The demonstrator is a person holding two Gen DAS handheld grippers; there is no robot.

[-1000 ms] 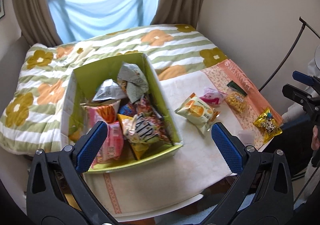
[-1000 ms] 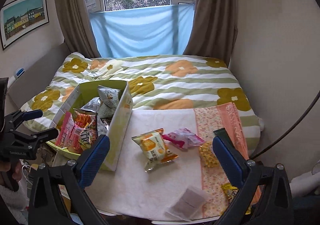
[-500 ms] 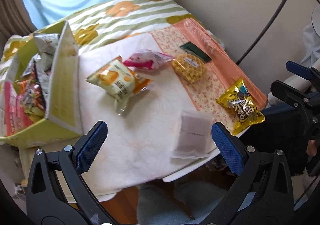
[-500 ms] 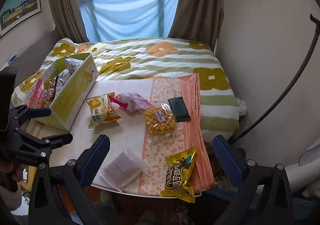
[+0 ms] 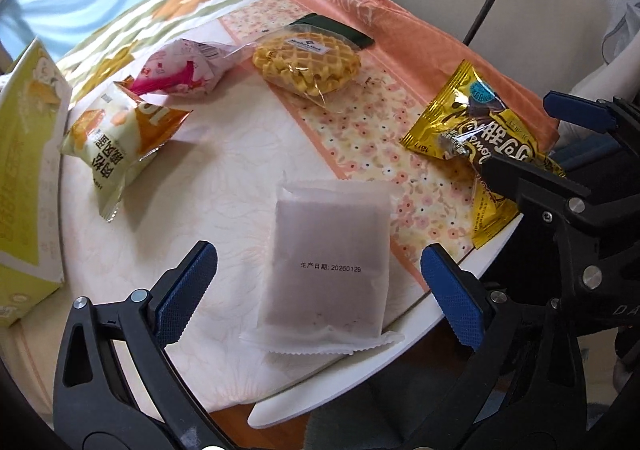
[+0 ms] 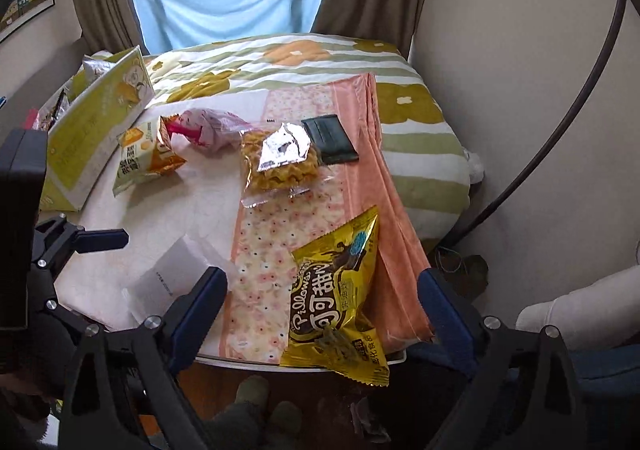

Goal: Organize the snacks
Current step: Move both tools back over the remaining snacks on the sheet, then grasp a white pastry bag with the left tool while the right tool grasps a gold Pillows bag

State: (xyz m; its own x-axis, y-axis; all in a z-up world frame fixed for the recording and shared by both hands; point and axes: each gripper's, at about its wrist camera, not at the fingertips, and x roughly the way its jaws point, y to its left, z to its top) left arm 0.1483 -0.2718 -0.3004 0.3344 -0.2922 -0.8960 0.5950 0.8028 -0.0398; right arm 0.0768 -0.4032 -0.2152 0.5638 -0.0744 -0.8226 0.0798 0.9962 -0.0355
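Note:
My left gripper point(image 5: 318, 290) is open, its blue pads either side of a frosted white packet point(image 5: 328, 262) lying at the table's near edge; the packet also shows in the right wrist view point(image 6: 176, 274). My right gripper point(image 6: 320, 314) is open around a yellow chocolate snack bag point(image 6: 340, 302) at the front right edge, which also shows in the left wrist view point(image 5: 476, 138). Farther back lie a waffle pack point(image 5: 308, 62), a pink packet point(image 5: 180, 70), an orange-white bag point(image 5: 116, 134) and a dark green packet point(image 6: 330, 140). The green snack box point(image 6: 96, 130) stands at the left.
A white round table point(image 5: 336, 390) with a floral cloth point(image 6: 384, 186) holds everything. A bed with a flowered quilt point(image 6: 296, 62) lies behind it. A wall and a dark curved rod point(image 6: 560, 146) are at the right.
Both grippers have moved down and forward toward the table's near edge. The left turned away from the box to the white packet; the right closed in on the yellow bag.

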